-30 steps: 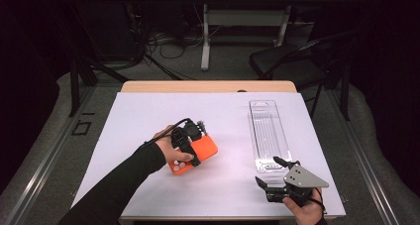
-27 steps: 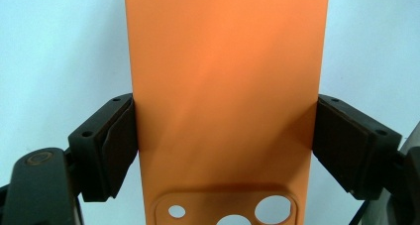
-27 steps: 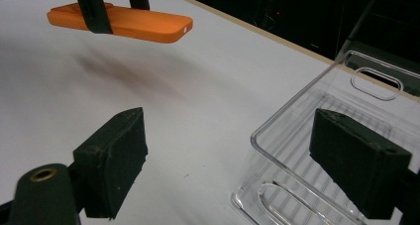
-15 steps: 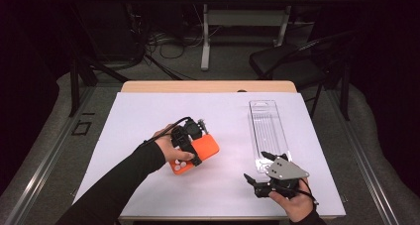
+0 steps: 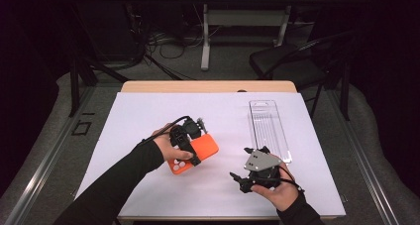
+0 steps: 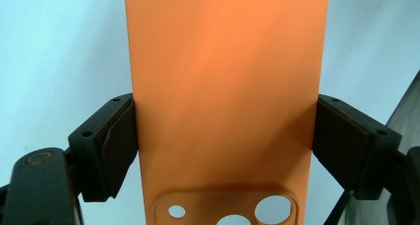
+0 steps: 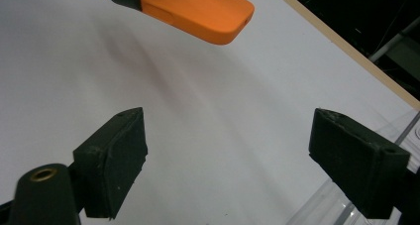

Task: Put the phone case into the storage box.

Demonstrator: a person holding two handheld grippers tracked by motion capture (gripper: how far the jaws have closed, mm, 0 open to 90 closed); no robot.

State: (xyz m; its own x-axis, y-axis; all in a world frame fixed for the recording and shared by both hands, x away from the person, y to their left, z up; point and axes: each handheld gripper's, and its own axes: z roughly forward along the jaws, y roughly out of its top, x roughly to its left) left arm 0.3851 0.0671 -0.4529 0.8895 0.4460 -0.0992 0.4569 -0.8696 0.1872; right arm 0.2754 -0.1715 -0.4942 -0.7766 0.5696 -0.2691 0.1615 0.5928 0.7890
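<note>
Orange phone case (image 6: 225, 86) sits clamped across its width between the two jaws of my left gripper (image 6: 225, 150), one pad pressing each long edge. Its camera cut-outs lie at the end nearest me, and the smooth back runs straight out ahead of the jaws. From the high view, my left hand (image 5: 171, 148) holds that gripper (image 5: 190, 148) with the case (image 5: 198, 153) pointing off to my right and a little away from me, above the white sheet (image 5: 148, 116) that covers the desk (image 5: 208, 86).

My right gripper (image 7: 228, 150) is released, its jaws spread wide with nothing between them but the white sheet (image 7: 208, 116) below. Ahead of it and up to its left, the far end of the phone case (image 7: 198, 9) hangs clear of the sheet, with one black jaw of the other gripper crossing it. Just beside my right jaw, low at the right, is the edge of a clear plastic blister pack (image 7: 317, 205). In the high view that pack (image 5: 270, 128) lies flat on the sheet just beyond my right gripper (image 5: 252, 165), which my right hand (image 5: 275, 188) holds from below, well apart from the case.
</note>
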